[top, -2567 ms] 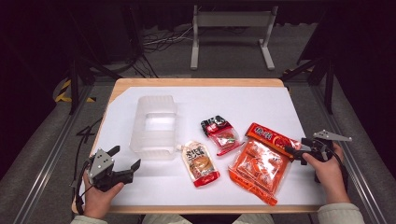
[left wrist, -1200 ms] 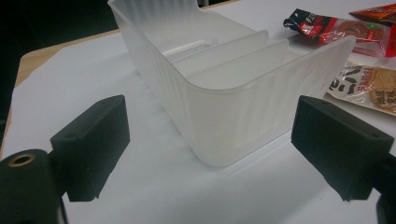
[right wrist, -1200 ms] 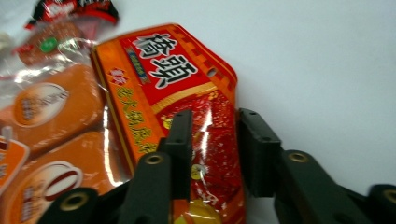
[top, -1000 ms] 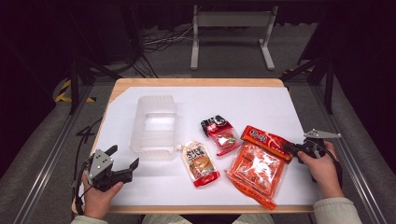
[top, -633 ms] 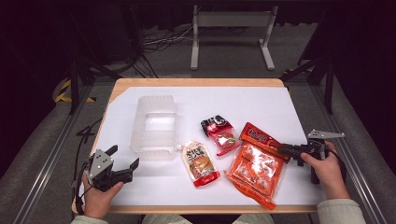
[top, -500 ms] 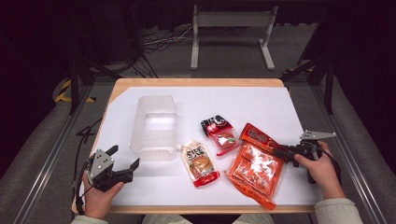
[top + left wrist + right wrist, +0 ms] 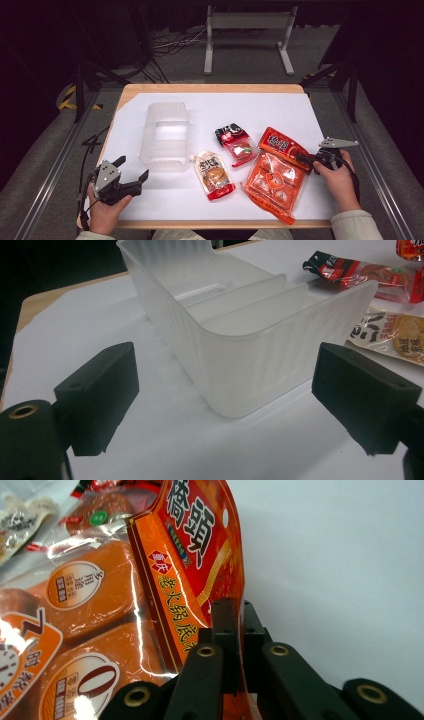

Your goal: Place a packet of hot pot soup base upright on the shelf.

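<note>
Your right gripper [image 7: 234, 630] has pinched the red packet [image 7: 200, 545]'s edge; lift it toward the clear bin [image 7: 165, 134]. Your left gripper [image 7: 235, 390] waits wide open, empty, near the bin.

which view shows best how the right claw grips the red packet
The right gripper view: its jaws stand nearly together, pinching the red packet by its lower edge, seen close up. In the high view the right claw is small, reaching the packet's edge beside the big orange pack. The left gripper view catches a red sliver at its top right corner, perhaps that packet.
</note>
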Tool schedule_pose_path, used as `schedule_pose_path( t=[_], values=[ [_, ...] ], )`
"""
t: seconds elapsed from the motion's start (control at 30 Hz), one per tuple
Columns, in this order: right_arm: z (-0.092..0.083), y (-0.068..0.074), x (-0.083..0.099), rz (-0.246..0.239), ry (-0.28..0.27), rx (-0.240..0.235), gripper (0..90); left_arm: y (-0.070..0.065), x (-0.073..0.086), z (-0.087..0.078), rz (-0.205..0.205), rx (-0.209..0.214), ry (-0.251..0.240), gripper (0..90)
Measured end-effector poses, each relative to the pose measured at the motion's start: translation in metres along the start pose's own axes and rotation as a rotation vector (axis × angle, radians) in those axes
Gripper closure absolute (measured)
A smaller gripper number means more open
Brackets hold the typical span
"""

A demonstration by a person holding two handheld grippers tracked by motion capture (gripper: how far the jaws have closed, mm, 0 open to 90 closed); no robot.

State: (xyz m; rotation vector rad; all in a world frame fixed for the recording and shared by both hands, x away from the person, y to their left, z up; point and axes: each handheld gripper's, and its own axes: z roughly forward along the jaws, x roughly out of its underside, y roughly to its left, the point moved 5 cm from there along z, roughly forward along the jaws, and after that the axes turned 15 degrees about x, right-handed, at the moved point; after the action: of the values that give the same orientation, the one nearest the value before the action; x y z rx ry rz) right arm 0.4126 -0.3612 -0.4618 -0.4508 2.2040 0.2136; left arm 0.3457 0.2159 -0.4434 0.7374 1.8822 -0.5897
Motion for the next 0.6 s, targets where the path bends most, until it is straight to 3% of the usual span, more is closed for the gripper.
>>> schedule_pose_path(
  t=[0.3,0.6],
  values=[
    [-0.026,0.001,-0.017,0.031,-0.095,0.004,90.0,-0.007,-0.013,-0.005,0.000,0.032,-0.051,17.3],
    [-0.055,0.007,-0.033,-0.001,-0.156,0.004,90.0,-0.010,-0.024,-0.012,-0.020,0.034,-0.077,18.2]
  ],
)
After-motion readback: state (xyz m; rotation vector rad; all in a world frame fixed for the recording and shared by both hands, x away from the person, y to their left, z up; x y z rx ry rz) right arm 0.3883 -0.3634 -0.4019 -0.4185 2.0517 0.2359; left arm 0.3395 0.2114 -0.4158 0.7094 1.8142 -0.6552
